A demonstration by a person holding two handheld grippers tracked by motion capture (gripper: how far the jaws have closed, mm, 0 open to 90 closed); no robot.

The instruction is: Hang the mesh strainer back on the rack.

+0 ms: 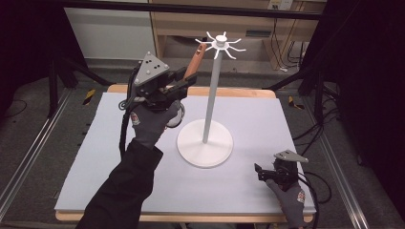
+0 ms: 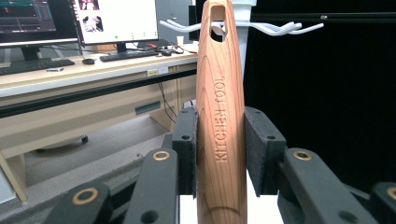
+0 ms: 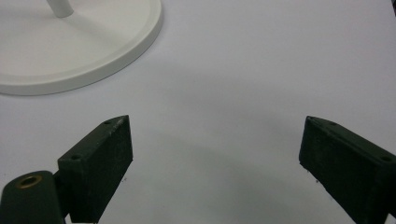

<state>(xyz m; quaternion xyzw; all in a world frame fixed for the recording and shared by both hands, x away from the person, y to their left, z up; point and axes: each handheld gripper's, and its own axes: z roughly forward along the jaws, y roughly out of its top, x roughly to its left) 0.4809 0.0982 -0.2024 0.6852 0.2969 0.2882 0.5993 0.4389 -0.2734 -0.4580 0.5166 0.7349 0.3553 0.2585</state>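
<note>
A lab or office workspace — desk (image 2: 93,70) with monitors (image 2: 116,21) and keyboard (image 2: 128,55) (black curtains (image 1: 367,71) around the table (image 1: 248,191)).

The stand (image 1: 206,143) sits on the mat (image 1: 248,191) near its middle, its pole upright and its hooks (image 1: 228,46) spread at the top. The left gripper (image 1: 187,81) is raised left of the pole, with the handle (image 2: 221,121) clamped between its jaws and tilted up towards the hooks, its slotted end just beside them. The right gripper (image 1: 260,170) lies low on the mat, right of the stand's base and nearer the person. Behind the table stands a desk (image 2: 93,70).
</note>
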